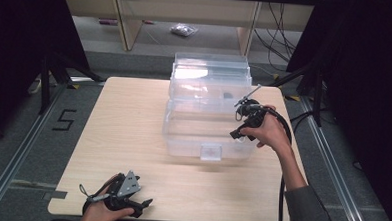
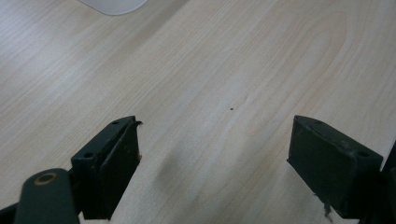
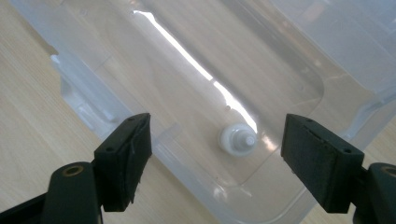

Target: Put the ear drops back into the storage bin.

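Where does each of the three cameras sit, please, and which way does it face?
High view: above the person's side, looking down on the table, box, both hands.
Left gripper view: on the left claw, facing bare tabletop; open jaws show.
Right gripper view: on the right claw, looking into the box, jaws open.
Shared: the box and table.

We saw the left gripper [image 2: 215, 158] with its two black jaws spread wide apart over the pale wooden table [image 2: 233, 60], nothing between them. Far ahead of the left jaw, a whitish rounded edge [image 2: 112, 5] showed.
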`<action>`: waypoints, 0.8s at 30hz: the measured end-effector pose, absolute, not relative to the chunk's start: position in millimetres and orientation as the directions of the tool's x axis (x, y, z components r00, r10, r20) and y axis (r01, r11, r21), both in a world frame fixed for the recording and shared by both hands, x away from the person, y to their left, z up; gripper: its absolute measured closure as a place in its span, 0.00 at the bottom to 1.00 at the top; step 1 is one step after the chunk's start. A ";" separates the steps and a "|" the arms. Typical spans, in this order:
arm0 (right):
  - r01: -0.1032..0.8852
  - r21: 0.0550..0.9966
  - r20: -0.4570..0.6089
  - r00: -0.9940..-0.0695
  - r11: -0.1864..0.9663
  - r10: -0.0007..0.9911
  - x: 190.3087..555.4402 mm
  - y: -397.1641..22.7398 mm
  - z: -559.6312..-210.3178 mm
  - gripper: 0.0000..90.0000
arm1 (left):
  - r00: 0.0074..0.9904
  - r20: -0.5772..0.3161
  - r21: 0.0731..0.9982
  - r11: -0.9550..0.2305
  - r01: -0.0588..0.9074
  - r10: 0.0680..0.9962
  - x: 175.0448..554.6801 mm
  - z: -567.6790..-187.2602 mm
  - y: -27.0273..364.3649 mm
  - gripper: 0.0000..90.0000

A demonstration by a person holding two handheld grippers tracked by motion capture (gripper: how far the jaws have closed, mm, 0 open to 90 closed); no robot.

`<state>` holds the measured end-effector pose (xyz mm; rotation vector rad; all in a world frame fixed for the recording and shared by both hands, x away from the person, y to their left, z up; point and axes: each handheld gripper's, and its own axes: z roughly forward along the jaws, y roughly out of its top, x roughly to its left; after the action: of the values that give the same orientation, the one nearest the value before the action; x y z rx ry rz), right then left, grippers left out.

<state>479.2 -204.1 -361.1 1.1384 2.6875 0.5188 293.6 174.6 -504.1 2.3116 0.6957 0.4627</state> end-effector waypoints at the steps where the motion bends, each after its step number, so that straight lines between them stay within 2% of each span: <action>1: 0.679 0.374 -0.017 -0.676 0.632 0.736 475.9 -203.0 -360.0 0.28 | 0.795 0.134 0.689 -0.632 0.355 0.592 293.6 -504.1 174.6 0.18; 2: 0.645 0.392 -0.036 -0.702 0.656 0.712 477.0 -205.6 -360.2 0.28 | 0.789 0.123 0.692 -0.622 0.367 0.602 293.1 -504.7 174.2 0.18; 4: 0.667 0.387 -0.026 -0.682 0.637 0.731 472.6 -205.5 -358.4 0.28 | 0.792 0.120 0.691 -0.623 0.366 0.599 292.8 -504.1 174.6 0.18; 10: 0.634 0.424 -0.030 -0.704 0.647 0.710 466.1 -210.0 -356.8 0.28 | 0.790 0.126 0.690 -0.625 0.365 0.601 293.1 -504.6 174.4 0.18; 12: 0.659 0.417 -0.011 -0.685 0.626 0.729 460.5 -209.6 -354.7 0.28 | 0.790 0.120 0.693 -0.620 0.367 0.602 292.6 -504.1 174.5 0.18; 14: 0.618 0.439 -0.041 -0.711 0.652 0.702 460.1 -211.6 -354.8 0.28 | 0.792 0.115 0.691 -0.621 0.370 0.599 292.7 -503.8 174.8 0.18; 16: 0.611 0.450 -0.039 -0.715 0.651 0.698 456.4 -211.5 -353.6 0.28 | 0.793 0.116 0.690 -0.623 0.369 0.598 292.8 -503.9 174.8 0.18; 17: 0.644 0.435 -0.011 -0.695 0.629 0.719 452.3 -210.6 -351.7 0.28 | 0.792 0.116 0.691 -0.622 0.369 0.599 293.0 -504.0 174.7 0.18; 24: 0.611 0.473 -0.018 -0.713 0.634 0.701 442.9 -212.7 -352.9 0.28 | 0.792 0.127 0.693 -0.625 0.360 0.598 293.3 -503.9 174.8 0.18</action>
<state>442.9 -212.7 -352.9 1.0792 2.6547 0.6573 293.3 174.8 -503.9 2.3033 0.7059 0.4573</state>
